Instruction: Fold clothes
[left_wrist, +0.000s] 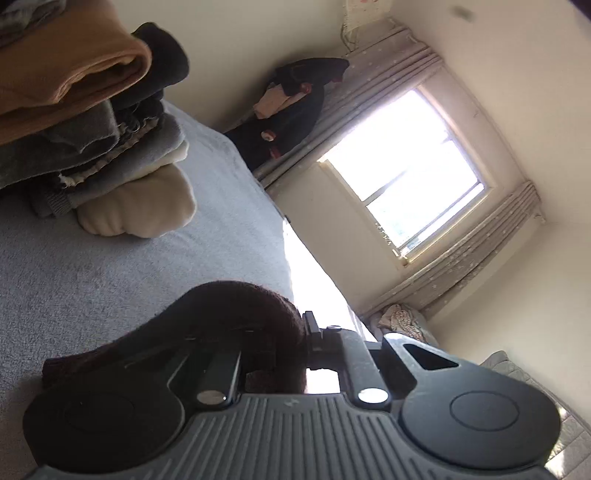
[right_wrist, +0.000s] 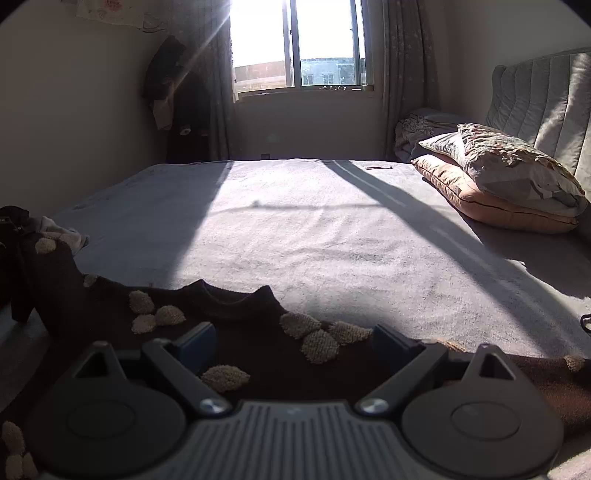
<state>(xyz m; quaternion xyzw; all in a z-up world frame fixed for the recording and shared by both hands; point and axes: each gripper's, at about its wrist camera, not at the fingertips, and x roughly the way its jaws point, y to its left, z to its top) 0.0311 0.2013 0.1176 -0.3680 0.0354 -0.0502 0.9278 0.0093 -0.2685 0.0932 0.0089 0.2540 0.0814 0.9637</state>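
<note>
A dark brown sweater (right_wrist: 243, 314) with beige fuzzy patches lies spread on the grey bed cover (right_wrist: 314, 229), collar towards the window. My right gripper (right_wrist: 291, 339) is open just above the sweater's chest, fingers apart on either side of a patch cluster. In the tilted left wrist view my left gripper (left_wrist: 291, 343) is shut on a fold of the dark brown sweater (left_wrist: 243, 306), lifted a little off the bed cover (left_wrist: 129, 266).
A pile of folded clothes (left_wrist: 92, 122), tan, grey, black and cream, sits on the bed beyond the left gripper. Two pillows (right_wrist: 506, 173) and a padded headboard (right_wrist: 543, 99) are at the right. A window (right_wrist: 295, 44) and hanging dark clothes (right_wrist: 177, 96) are at the far wall.
</note>
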